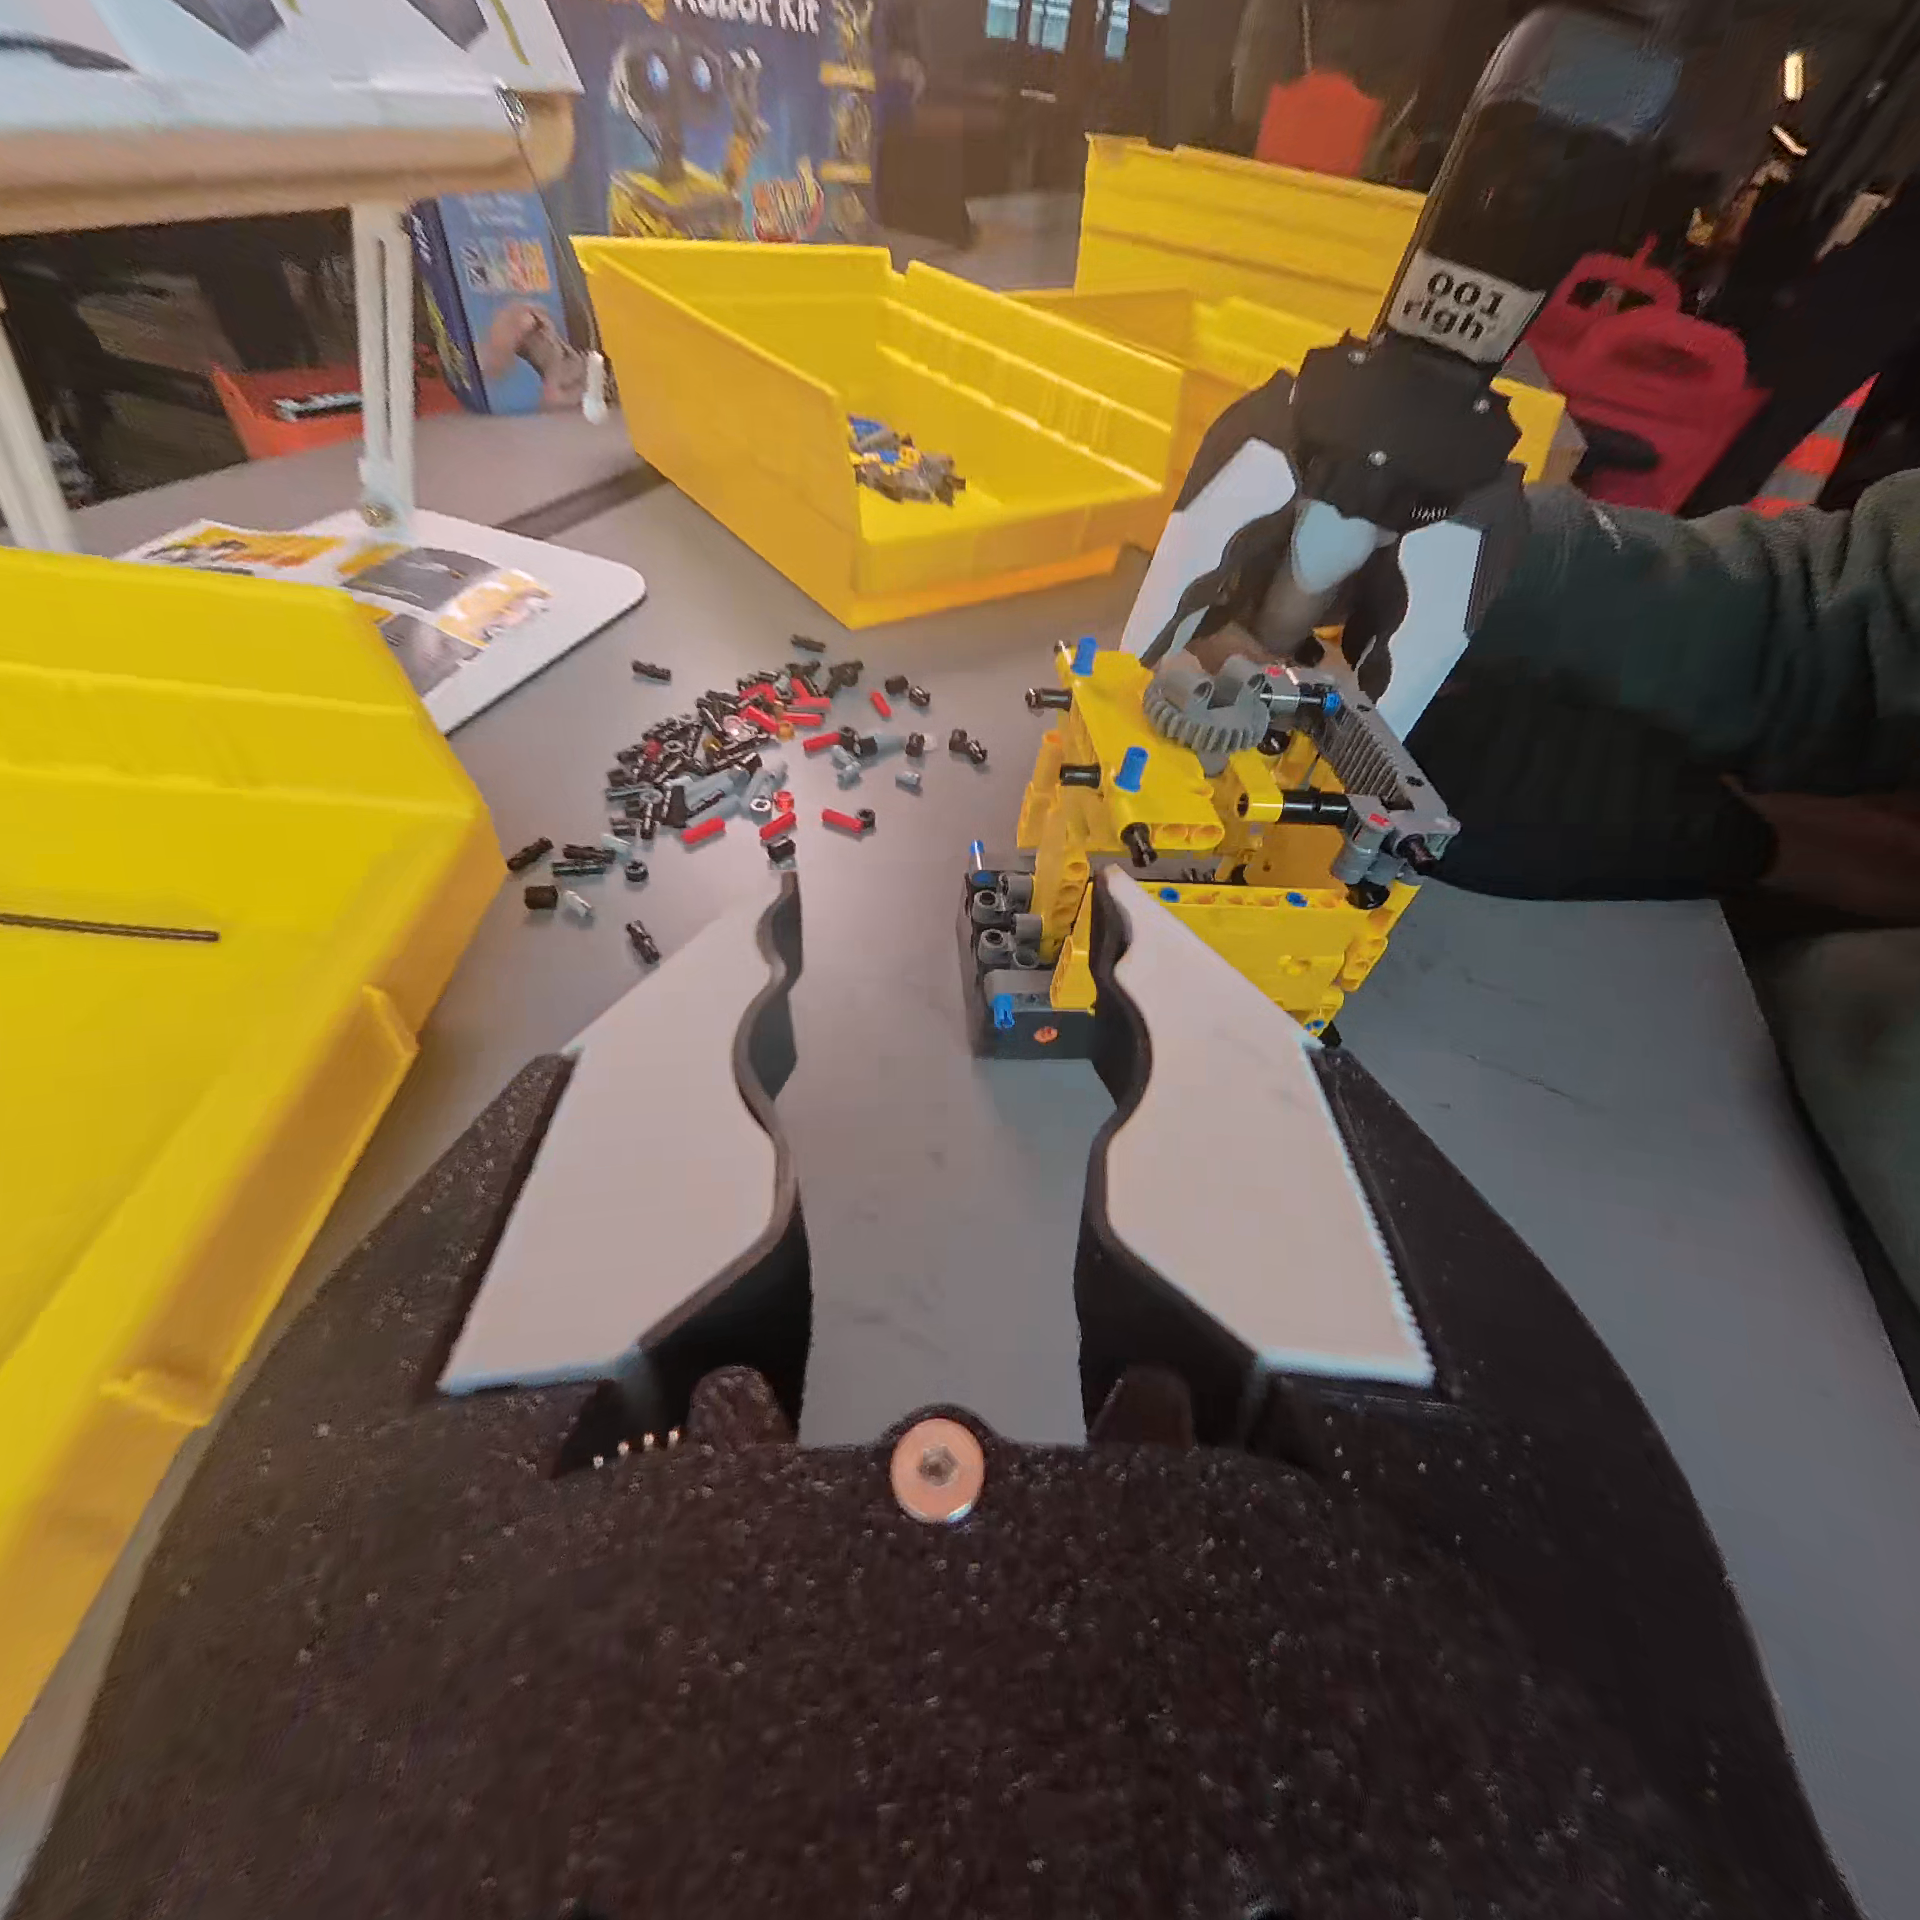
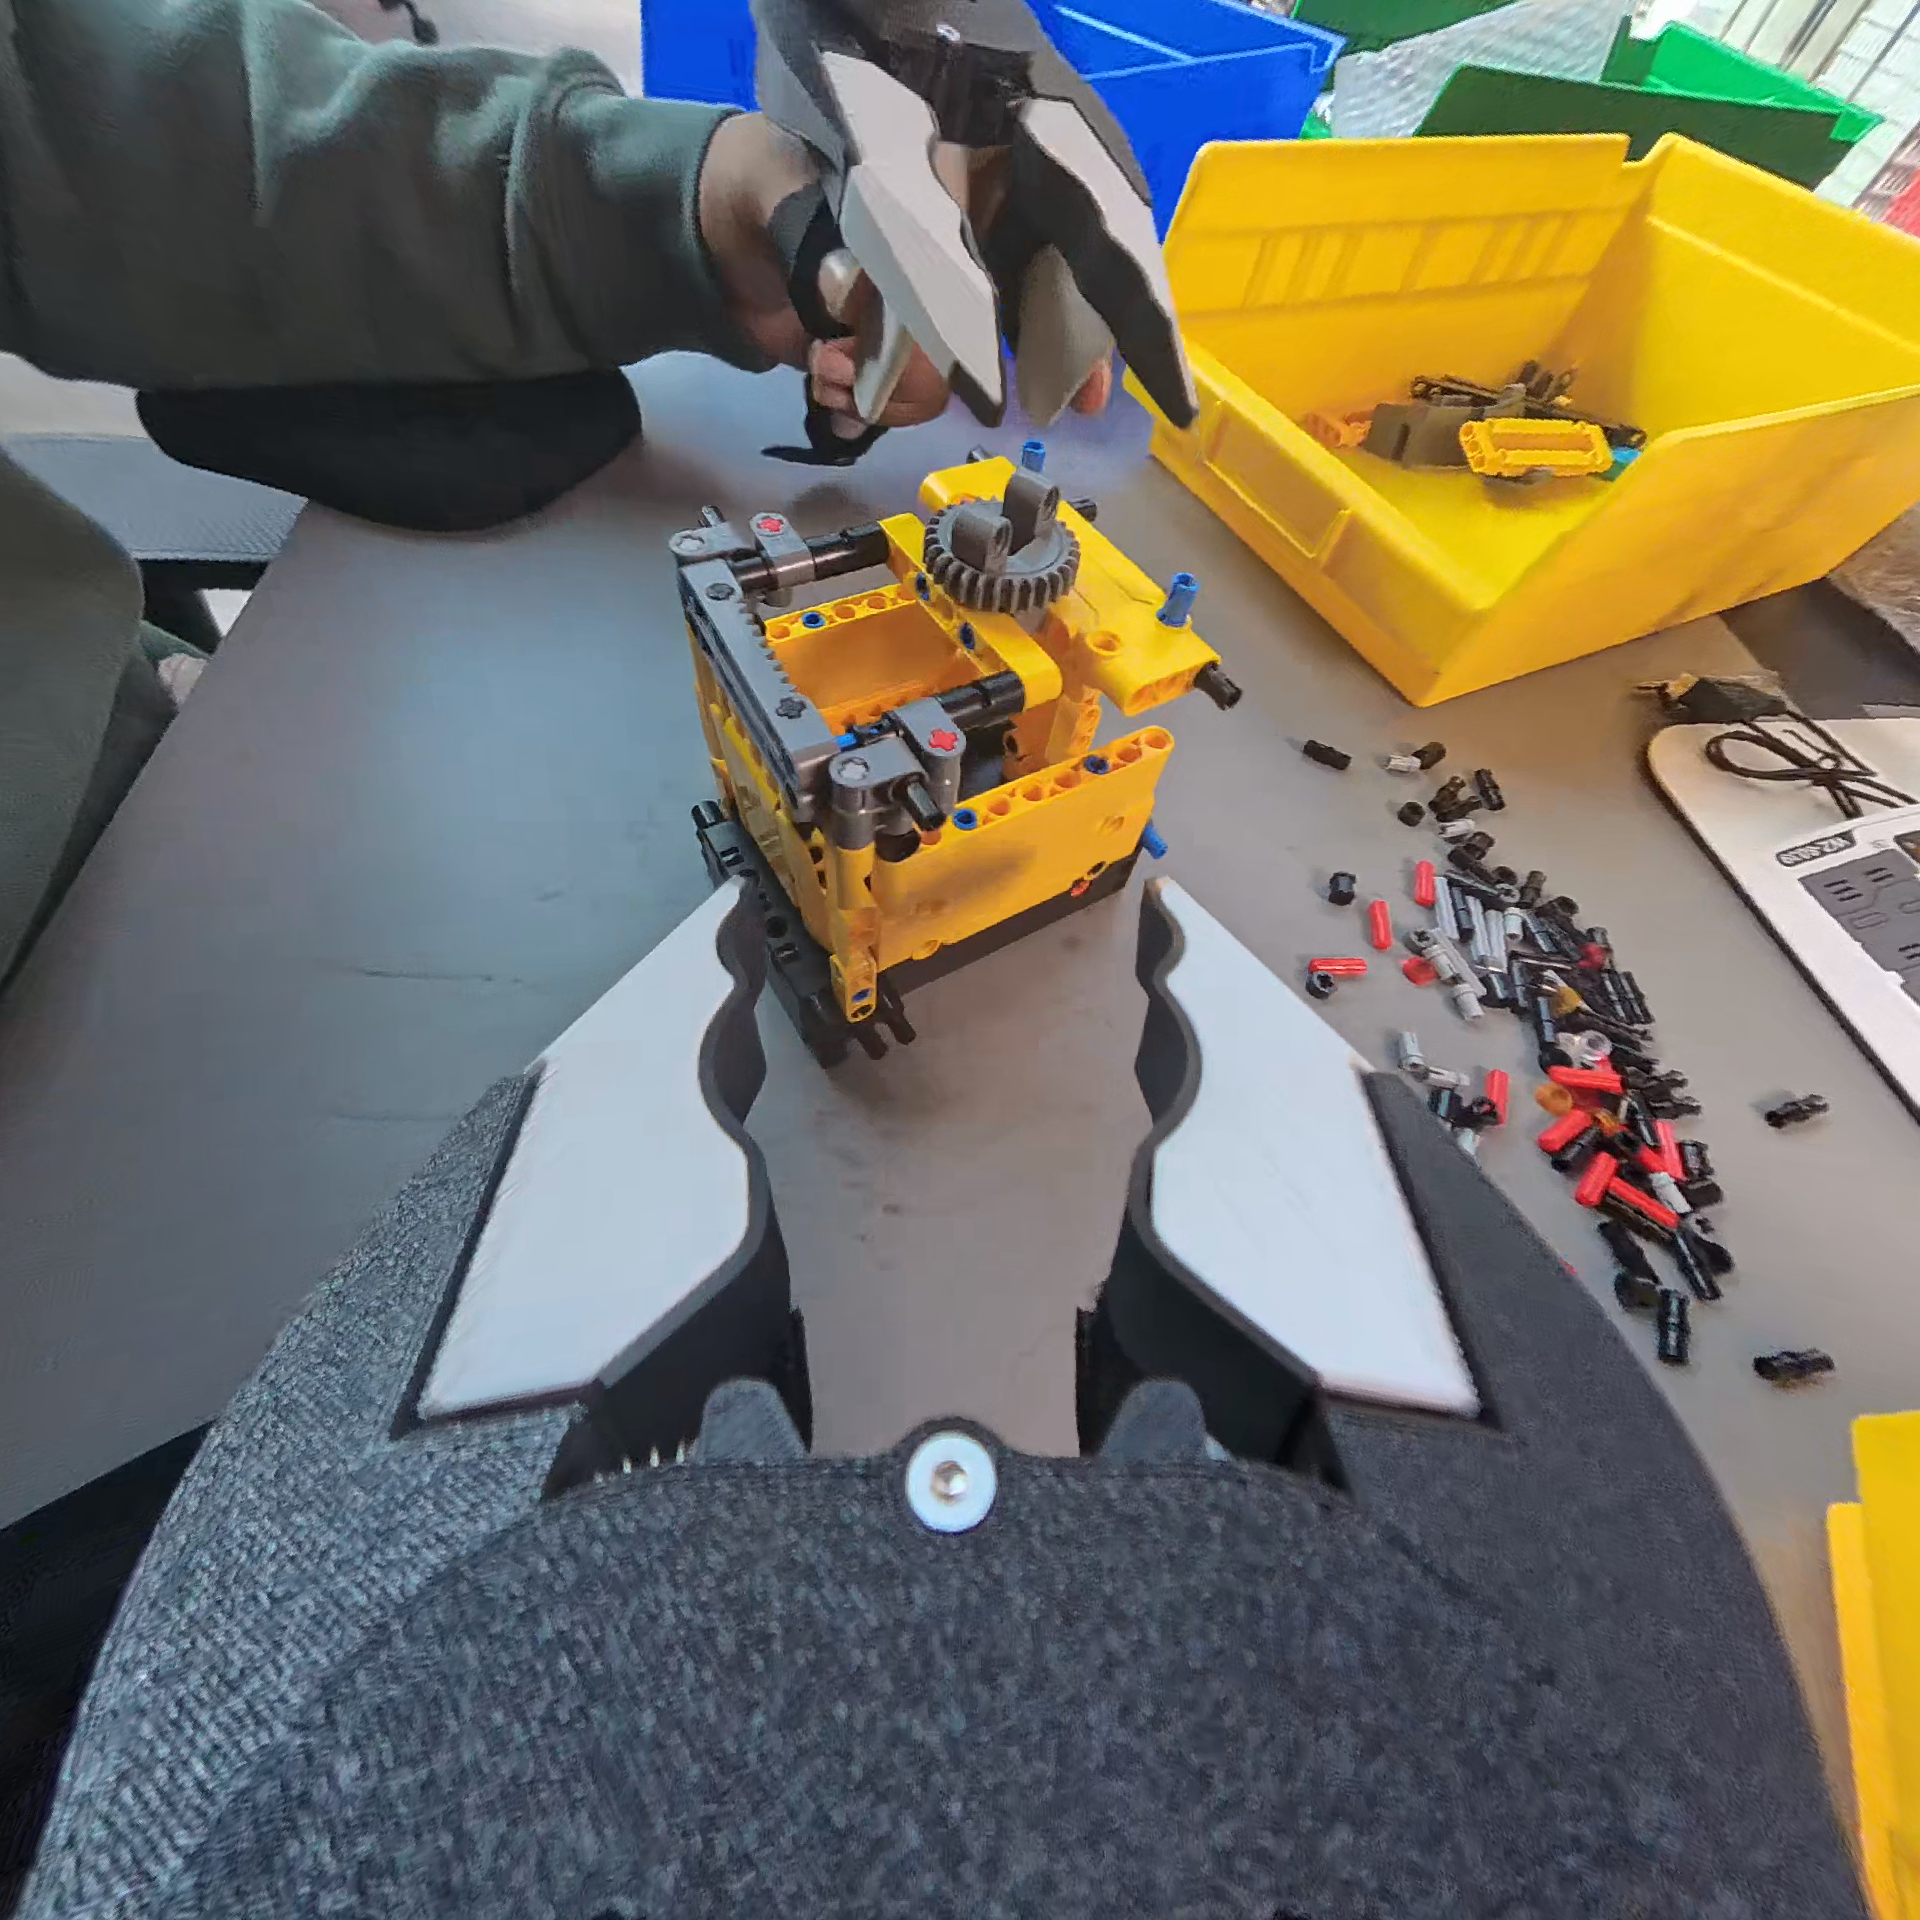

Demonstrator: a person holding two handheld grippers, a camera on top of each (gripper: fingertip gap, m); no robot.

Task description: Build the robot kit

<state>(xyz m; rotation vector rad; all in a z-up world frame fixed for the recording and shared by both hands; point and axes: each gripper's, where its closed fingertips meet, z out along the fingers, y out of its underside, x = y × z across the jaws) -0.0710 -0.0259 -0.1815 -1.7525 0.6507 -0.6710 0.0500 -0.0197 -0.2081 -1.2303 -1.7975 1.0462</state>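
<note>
The left gripper (image 1: 945, 904) has its jaws spread and holds nothing; its right fingertip (image 1: 1117, 894) lies just beside the yellow brick-built block assembly with a grey gear on top (image 1: 1195, 831), which stands on the grey table (image 1: 914, 1195). The right gripper (image 2: 940, 894) is likewise spread and empty, its tips just short of the assembly's black base. A scatter of small black, red and grey connector pins (image 2: 1558, 1039) lies nearby, with a yellow plastic bin (image 2: 1558, 343) beyond.

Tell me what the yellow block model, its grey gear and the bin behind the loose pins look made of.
Yellow block model: likely hard moulded plastic, glossy, with studded pin holes.
Grey gear: matte plastic by its look, with crisp moulded teeth.
Yellow bin: rigid plastic with ribbed walls and a slight sheen.
</note>
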